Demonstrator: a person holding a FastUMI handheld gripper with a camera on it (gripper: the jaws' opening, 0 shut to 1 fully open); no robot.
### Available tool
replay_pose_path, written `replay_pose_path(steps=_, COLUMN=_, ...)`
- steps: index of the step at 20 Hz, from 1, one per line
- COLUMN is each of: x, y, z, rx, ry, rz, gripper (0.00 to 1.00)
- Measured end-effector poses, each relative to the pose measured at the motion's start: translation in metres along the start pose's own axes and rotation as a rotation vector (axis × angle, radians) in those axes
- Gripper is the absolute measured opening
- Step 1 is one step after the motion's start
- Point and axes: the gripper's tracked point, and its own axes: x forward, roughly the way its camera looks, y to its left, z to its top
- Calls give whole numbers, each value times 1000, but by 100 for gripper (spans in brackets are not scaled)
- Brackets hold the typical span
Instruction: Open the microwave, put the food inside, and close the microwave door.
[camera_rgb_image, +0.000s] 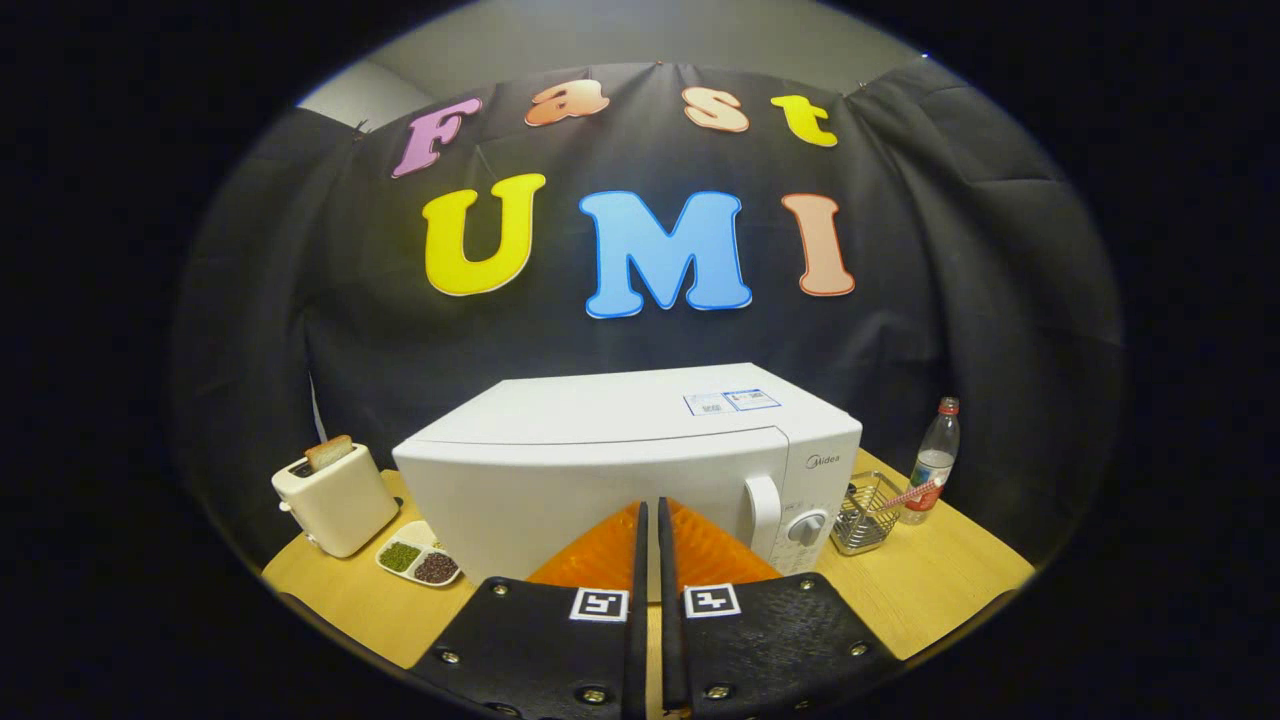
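Two fingers of the gripper (648, 520) stand side by side with only a thin slit between them, drawn nearly together and holding nothing. Just ahead of them sits the white microwave (620, 470), its door closed and facing the fingers, whose tips point at the lower part of the door. Off to the right of the fingertips, on the microwave's front, a tall white handle (764, 517) runs upright, and just right of that a round knob (808, 527) sits on the control panel. To the left of the fingers, near the microwave's left corner, lies a small divided dish (418, 562) with green bits in one compartment and dark reddish bits in the other. Just beyond that dish, further left, stands a cream toaster (335, 498) with a slice of bread (329, 452) sticking up from its slot. To the right of the microwave, a wire basket (866, 515) rests on the wooden table (930, 585), and just beside it stands a clear plastic bottle (932, 463) with a red cap. A red-and-white striped object lies across the basket's rim toward the bottle; what it is cannot be told.
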Motion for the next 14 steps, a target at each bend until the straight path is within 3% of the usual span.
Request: replay_pose_path(steps=14, x=-147, y=31, z=8, rx=-53, ry=-53, rz=28, gripper=7)
